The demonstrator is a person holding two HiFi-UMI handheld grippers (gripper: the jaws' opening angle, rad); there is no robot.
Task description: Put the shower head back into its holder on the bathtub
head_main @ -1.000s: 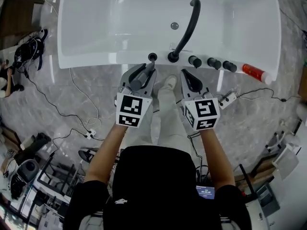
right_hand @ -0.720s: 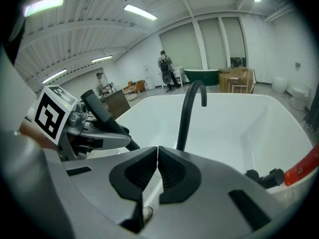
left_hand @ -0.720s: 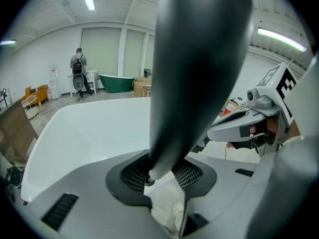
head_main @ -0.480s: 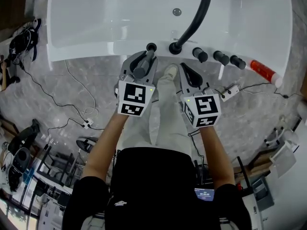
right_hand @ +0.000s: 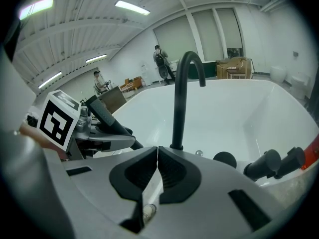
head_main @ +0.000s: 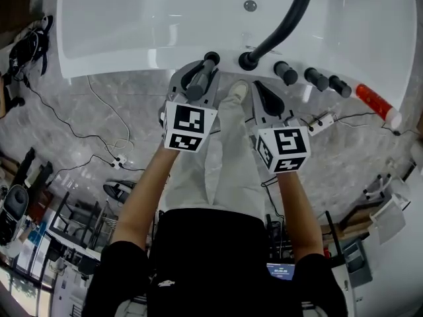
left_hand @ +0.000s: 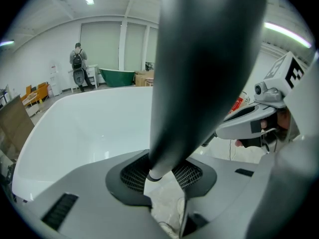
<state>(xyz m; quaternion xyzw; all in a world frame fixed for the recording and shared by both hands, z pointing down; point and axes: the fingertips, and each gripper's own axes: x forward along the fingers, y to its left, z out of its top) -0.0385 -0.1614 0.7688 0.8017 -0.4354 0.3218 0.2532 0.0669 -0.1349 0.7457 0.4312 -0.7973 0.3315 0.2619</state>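
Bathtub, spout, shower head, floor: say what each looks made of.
Bathtub: glossy white, likely acrylic or enamel; soft light reflections.
Spout: matte black, probably coated metal; no glare.
Shower head: dark matte, plastic or coated metal, can't tell which.
Floor: grey veined stone or marble-look tile, slight sheen.

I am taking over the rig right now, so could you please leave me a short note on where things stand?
Left gripper: shut on the shower head, whose end sits just short of the holder on the bathtub rim.
Right gripper: shut, empty, near the base of the faucet.
Done: shower head is in hand and lined up close to the holder.
Left: slot it into the holder, then let go.
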